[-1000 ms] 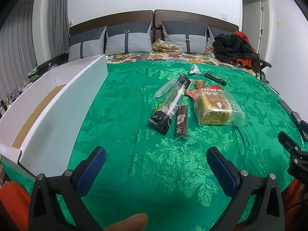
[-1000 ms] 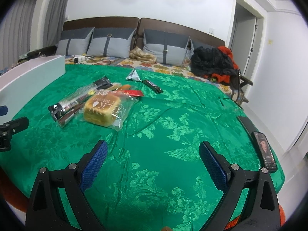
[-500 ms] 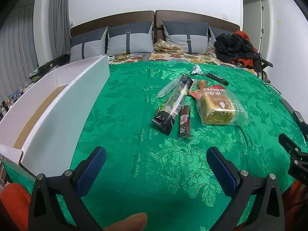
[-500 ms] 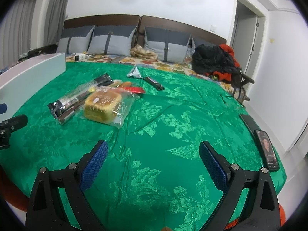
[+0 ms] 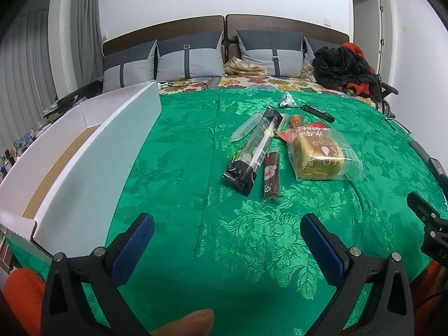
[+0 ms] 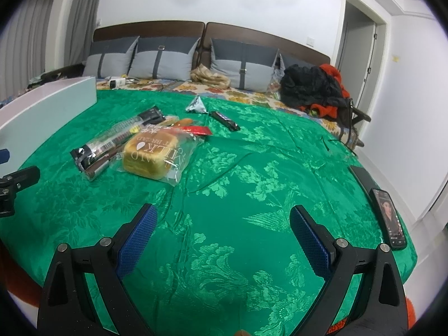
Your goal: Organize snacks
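Note:
Several snacks lie on the green bedspread (image 5: 179, 184): a bagged bread loaf (image 5: 322, 154) (image 6: 152, 155), a long black packet (image 5: 253, 151) (image 6: 117, 140), a brown bar (image 5: 271, 175), a clear tube (image 5: 246, 130), a silver pouch (image 5: 287, 101) (image 6: 197, 105) and a black bar (image 5: 317, 112) (image 6: 225, 121). An open white box (image 5: 92, 151) (image 6: 47, 106) stands at the left. My left gripper (image 5: 227, 238) is open and empty, short of the snacks. My right gripper (image 6: 222, 231) is open and empty, to the right of the loaf.
A phone (image 6: 389, 218) lies at the bed's right edge. Grey pillows (image 5: 187, 58) and a headboard are at the far end. A pile of black and red clothes (image 5: 341, 67) sits at the far right. The left gripper's finger shows at the right wrist view's left edge (image 6: 16, 179).
Both views have drifted slightly; the snacks sit a little lower and nearer in the frames. Both grippers stay open and empty.

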Motion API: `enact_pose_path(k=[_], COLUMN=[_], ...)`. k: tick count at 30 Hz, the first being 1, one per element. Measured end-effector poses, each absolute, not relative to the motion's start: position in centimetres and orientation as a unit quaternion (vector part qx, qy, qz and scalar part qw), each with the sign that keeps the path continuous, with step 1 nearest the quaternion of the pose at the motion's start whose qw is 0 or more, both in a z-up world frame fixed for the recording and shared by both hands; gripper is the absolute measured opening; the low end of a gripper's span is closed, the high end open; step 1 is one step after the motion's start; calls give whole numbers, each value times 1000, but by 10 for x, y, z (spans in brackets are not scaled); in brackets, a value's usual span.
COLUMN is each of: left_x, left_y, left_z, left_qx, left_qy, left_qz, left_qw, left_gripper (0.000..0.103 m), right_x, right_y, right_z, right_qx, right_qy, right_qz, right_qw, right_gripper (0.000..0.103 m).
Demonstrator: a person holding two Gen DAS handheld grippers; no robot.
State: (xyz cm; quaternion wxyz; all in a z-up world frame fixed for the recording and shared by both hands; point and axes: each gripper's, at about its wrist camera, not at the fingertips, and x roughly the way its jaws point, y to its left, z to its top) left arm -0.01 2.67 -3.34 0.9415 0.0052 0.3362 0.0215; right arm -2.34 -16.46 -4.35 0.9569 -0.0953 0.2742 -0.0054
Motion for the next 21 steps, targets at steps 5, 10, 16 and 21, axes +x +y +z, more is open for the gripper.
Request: enact_pose_path(k=[5,10,16,21], left_x=[1,1,1,2], left_y=[27,27,27,24], left_z=[-35,-36,-37,-39], left_qx=[8,9,11,14], left_qy=[338,338,340,342], left_qz=[23,23,23,23], left_qw=[941,941,940,939], left_gripper=[103,103,103,103], right_x=[-23,-24,-24,-23], right_y=[-165,-165,-165,-164], right_z=[-43,-44,-43,-43], right_qx=[-96,-96,-96,-95], right_qy=[275,275,275,274], right_qz=[-5,-4,-5,-4], right_qw=[957,957,957,957], right_gripper=[97,97,97,97])
